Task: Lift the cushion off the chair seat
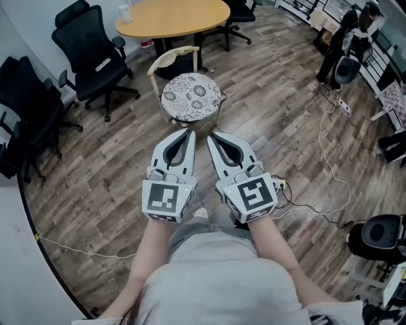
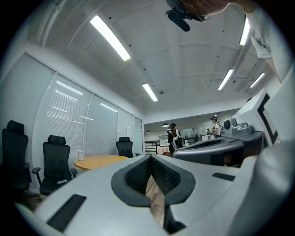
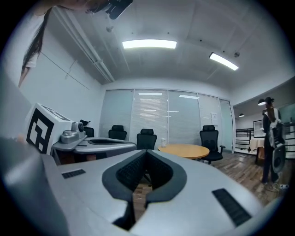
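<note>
A round cushion (image 1: 191, 96) with a black-and-white lace pattern lies on the seat of a small wooden chair (image 1: 166, 58) ahead of me. Both grippers are held side by side, level, just short of the seat's near edge. My left gripper (image 1: 189, 132) is shut with nothing in it, its tips a little in front of the cushion. My right gripper (image 1: 211, 135) is also shut and empty. In the left gripper view the left gripper (image 2: 150, 159) shows its pads together, and the right gripper (image 3: 146, 154) looks the same in the right gripper view. Neither gripper view shows the cushion.
A round wooden table (image 1: 172, 17) with a white cup (image 1: 124, 13) stands behind the chair. Black office chairs (image 1: 90, 47) line the left wall. White cables (image 1: 330, 159) trail over the wood floor at right. A person (image 1: 346, 38) stands at the far right.
</note>
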`<state>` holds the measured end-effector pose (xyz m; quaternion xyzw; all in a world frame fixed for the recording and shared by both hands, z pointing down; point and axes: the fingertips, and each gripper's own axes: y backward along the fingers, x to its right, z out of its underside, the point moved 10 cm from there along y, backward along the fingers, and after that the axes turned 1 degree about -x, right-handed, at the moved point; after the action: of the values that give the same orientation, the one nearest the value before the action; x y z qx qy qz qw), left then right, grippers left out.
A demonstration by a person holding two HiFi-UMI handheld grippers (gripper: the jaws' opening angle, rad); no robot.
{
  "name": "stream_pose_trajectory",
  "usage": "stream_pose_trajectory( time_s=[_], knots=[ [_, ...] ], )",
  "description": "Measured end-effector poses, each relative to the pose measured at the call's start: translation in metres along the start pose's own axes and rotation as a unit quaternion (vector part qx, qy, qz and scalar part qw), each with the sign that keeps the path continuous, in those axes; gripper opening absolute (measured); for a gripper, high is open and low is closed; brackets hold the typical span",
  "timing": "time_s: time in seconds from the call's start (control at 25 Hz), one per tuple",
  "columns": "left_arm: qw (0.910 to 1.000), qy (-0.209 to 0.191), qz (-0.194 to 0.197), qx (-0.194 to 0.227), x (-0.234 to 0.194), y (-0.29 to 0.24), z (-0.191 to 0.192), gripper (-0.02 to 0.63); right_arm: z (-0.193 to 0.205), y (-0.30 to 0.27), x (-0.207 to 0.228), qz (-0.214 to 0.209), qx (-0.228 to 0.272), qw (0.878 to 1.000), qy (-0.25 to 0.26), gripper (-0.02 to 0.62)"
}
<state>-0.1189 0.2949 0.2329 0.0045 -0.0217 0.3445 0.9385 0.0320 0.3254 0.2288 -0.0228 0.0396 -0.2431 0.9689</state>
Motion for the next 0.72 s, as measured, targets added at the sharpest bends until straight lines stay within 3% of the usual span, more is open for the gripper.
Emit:
stream_pose_trajectory(
  time_s=[0.24, 0.72],
  knots=[
    [0.9999, 0.001, 0.009, -0.005, -0.011, -0.013, 0.007, 0.002, 0.006, -0.015, 0.014, 0.013, -0.011, 1.0, -0.015, 0.025],
    [0.9992, 0.024, -0.023, -0.023, -0.056, -0.08, 0.028, 0.002, 0.015, -0.091, 0.07, -0.018, -0.011, 1.0, -0.01, 0.025]
  ],
)
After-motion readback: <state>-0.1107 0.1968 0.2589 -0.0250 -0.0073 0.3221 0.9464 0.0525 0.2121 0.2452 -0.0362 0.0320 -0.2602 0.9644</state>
